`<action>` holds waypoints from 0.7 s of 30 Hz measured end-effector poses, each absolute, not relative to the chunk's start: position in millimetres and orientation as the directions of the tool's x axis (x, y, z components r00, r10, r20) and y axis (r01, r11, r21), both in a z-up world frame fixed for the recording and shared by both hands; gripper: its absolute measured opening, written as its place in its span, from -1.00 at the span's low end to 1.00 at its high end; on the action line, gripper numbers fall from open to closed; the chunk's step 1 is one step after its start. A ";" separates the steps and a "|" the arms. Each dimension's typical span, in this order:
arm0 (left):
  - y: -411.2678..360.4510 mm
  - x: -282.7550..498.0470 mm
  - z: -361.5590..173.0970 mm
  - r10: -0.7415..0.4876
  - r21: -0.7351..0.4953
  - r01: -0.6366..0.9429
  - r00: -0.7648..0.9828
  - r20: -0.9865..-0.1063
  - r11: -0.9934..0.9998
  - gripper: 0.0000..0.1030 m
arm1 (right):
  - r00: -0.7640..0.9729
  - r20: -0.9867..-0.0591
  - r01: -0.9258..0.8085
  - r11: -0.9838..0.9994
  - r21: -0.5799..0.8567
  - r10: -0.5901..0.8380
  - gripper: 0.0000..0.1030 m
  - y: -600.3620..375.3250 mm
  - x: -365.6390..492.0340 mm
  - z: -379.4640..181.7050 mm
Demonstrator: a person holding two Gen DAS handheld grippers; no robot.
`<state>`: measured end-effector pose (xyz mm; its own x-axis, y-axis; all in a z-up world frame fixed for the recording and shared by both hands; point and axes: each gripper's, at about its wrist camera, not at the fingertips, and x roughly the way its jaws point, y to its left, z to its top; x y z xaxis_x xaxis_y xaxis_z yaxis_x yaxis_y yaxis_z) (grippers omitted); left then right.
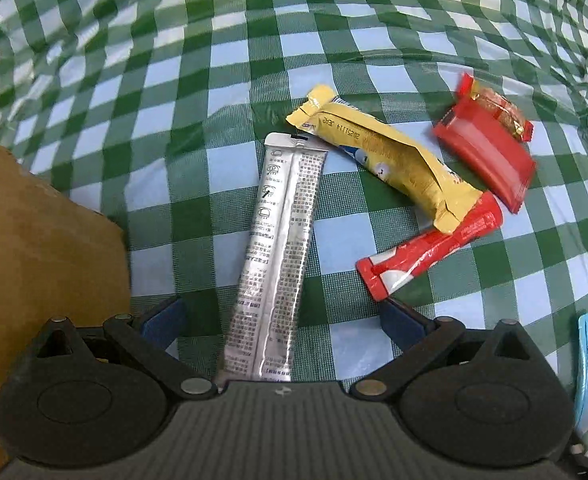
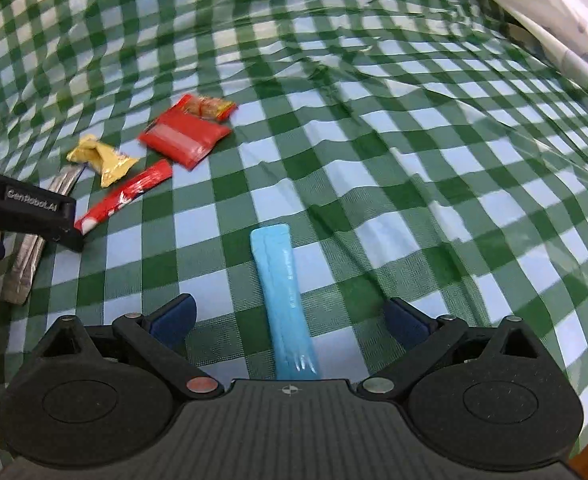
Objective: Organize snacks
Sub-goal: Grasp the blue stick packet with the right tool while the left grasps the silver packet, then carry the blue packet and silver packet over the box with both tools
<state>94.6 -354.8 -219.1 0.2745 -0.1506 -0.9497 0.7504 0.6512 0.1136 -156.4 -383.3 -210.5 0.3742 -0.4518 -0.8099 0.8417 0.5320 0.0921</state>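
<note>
Left gripper (image 1: pixel 280 314) wide open, empty, straddling silver stick (image 1: pixel 272 256), whose near end is hidden under the body; its print is too small to read. Beyond: yellow pack (image 1: pixel 389 156) stamped "2025114", red tube (image 1: pixel 425 254), red pouch (image 1: pixel 485 152); box (image 1: pixel 42 248) left, cut off. Right gripper (image 2: pixel 290 316) wide open, empty, over blue stick (image 2: pixel 284 300); left gripper's side reads "GenRobot.AI".

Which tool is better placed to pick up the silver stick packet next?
Left. The open left tool already straddles the silver stick packet, beside the cardboard box. The open right tool is lined up on the blue packet instead.
</note>
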 end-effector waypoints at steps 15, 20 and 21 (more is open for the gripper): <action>-309.9 57.9 -145.9 -0.318 -0.057 0.749 0.210 -0.924 0.660 -0.52 | 0.391 -0.769 0.849 0.520 0.090 -0.506 -0.66 -371.0 -178.6 -184.9; -267.2 12.3 -89.4 -0.417 -0.090 0.797 0.213 -0.883 0.597 -1.00 | 0.452 -0.710 0.840 0.526 0.135 -0.540 -0.66 -344.3 -198.7 -149.7; -254.6 4.9 -78.5 -0.429 -0.093 0.805 0.211 -0.878 0.587 -0.99 | 0.466 -0.696 0.832 0.539 0.134 -0.546 -0.66 -335.8 -201.8 -141.3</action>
